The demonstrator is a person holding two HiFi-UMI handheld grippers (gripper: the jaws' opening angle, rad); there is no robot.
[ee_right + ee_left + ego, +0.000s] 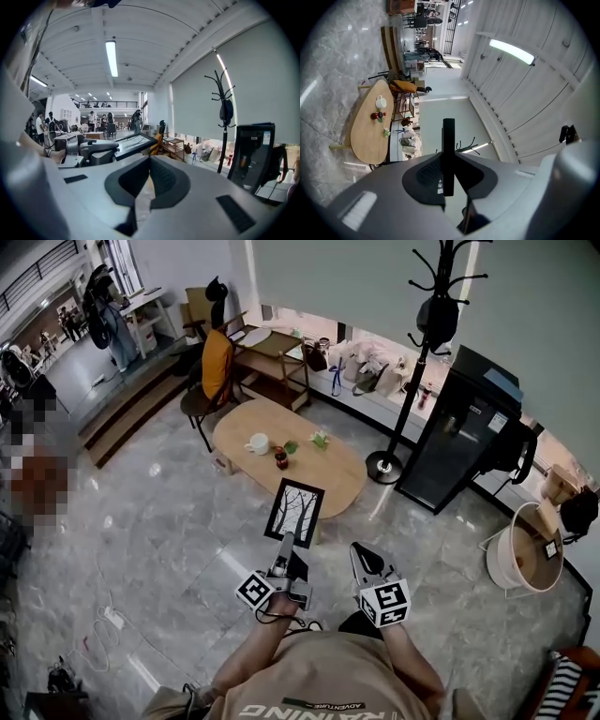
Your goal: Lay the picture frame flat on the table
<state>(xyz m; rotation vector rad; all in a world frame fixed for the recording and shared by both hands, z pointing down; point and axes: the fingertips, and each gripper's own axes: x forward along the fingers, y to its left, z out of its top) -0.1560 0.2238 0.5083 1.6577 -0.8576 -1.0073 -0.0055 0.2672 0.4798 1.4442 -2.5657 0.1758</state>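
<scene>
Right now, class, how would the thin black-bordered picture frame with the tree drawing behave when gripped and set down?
Probably stiff: the black-bordered picture frame juts straight from the left gripper, pinched at one edge, without sagging. Likely light, since that small pinch carries it. Seen edge-on it is thin, so stood upright it would probably tip easily.

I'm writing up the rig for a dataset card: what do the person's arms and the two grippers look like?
The left gripper and right gripper are grey and black, each carrying a white cube printed with black square markers. The person wears a tan short-sleeved T-shirt with pale lettering; the forearms are bare.
</scene>
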